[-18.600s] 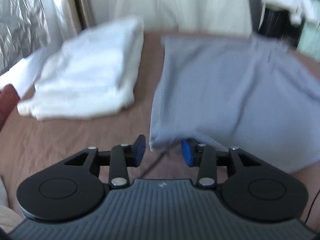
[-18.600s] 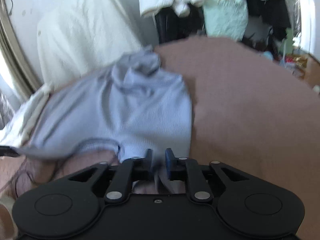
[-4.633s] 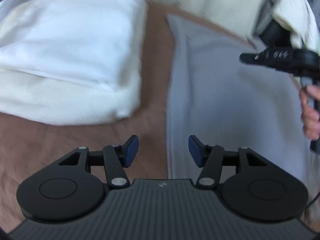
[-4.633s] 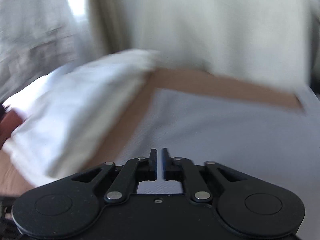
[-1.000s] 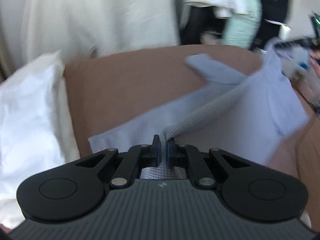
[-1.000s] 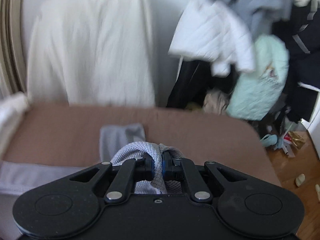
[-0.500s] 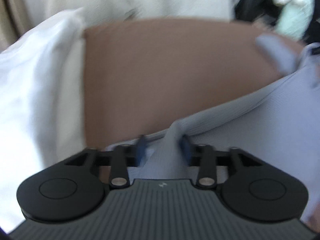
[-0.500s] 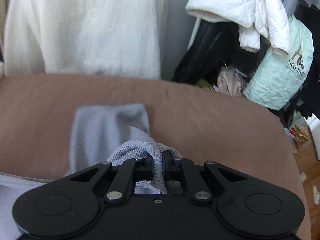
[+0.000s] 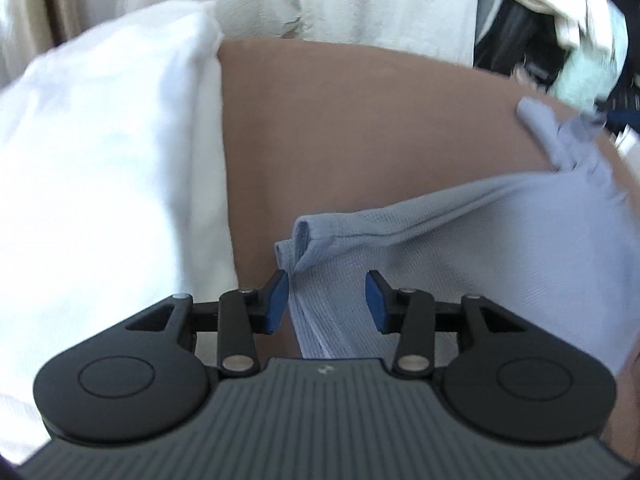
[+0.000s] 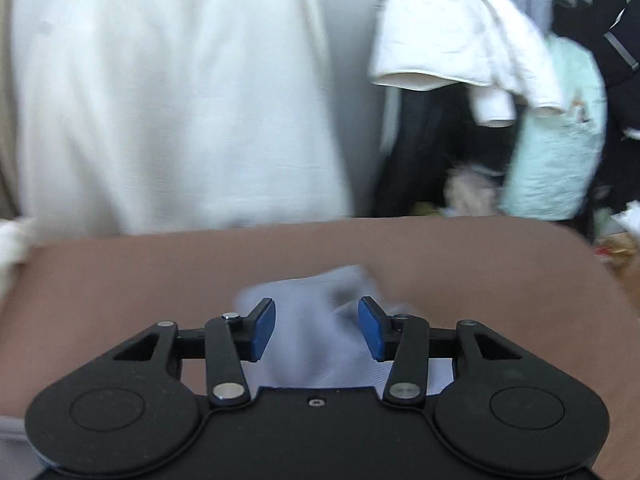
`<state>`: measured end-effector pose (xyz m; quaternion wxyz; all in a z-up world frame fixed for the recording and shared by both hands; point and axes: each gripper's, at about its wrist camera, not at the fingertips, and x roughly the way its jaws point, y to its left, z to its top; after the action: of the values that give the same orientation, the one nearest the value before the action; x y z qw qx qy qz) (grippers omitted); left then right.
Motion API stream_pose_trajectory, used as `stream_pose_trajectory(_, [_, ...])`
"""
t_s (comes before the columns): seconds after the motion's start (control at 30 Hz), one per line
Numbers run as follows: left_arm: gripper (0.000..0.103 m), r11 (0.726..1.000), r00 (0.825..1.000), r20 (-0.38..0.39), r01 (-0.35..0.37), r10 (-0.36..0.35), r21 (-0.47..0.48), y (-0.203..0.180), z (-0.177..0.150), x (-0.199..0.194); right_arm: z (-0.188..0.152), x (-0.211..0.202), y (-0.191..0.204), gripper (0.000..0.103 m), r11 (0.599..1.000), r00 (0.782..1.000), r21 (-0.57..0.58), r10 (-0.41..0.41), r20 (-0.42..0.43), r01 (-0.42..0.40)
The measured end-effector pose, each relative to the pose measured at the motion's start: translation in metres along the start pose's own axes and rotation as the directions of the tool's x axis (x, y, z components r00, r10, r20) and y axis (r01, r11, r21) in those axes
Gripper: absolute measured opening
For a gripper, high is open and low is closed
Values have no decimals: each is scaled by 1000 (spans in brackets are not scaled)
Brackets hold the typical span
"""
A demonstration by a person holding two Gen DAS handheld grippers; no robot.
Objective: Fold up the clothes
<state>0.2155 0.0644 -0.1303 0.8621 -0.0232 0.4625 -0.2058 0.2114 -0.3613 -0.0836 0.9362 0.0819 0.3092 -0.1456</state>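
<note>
A light blue-grey knit garment (image 9: 500, 248) lies on the brown bed cover (image 9: 360, 120), stretching from near centre to the right, its folded corner just ahead of my left gripper (image 9: 327, 294). That gripper is open, with the cloth lying between its blue pads (image 9: 277, 296) and not clamped. In the right wrist view the garment's other end (image 10: 316, 320) lies blurred on the brown cover (image 10: 160, 280) between the pads of my right gripper (image 10: 317, 330), which is open too.
A stack of folded white cloth (image 9: 104, 184) fills the left of the bed. A white curtain (image 10: 176, 96) hangs behind the bed. A heap of clothes and a pale green bag (image 10: 556, 136) stand at the back right.
Both grippers have opened and let go of the blue-grey garment, which has dropped onto the bed. One second ago both were shut on its bunched edges and held it up.
</note>
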Motion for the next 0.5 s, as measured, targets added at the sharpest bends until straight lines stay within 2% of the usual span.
stream_pose_trajectory(0.1, [42, 999, 999, -23, 21, -22, -40, 12, -7, -6, -19, -14, 19, 54, 988, 987, 57, 145, -64, -141])
stream_pose_trajectory(0.2, [42, 980, 989, -68, 120, -133, -160, 23, -29, -6, -51, -29, 47, 54, 963, 953, 37, 269, -138, -267])
stream_pose_trajectory(0.27, [42, 952, 967, -97, 208, -234, -226, 26, -41, -1, -74, -40, 67, 54, 937, 919, 18, 345, -189, -348])
stream_pose_trajectory(0.37, [42, 951, 960, -119, 225, -253, -211, 18, -52, -7, -108, -56, 97, 54, 885, 853, -1, 449, -268, -466])
stream_pose_trajectory(0.4, [42, 947, 956, -115, 244, -271, -209, 17, -56, -13, -120, -62, 107, 54, 864, 827, -5, 480, -294, -504])
stream_pose_trajectory(0.43, [43, 934, 945, -109, 277, -307, -227, 18, -62, -18, -129, -68, 115, 54, 849, 810, -19, 497, -313, -528])
stream_pose_trajectory(0.47, [45, 917, 933, -103, 312, -345, -248, 19, -68, -24, -134, -72, 114, 54, 849, 810, -28, 492, -318, -527])
stream_pose_trajectory(0.5, [46, 914, 928, -111, 322, -357, -245, 17, -74, -27, -136, -75, 108, 54, 857, 818, -28, 480, -317, -514])
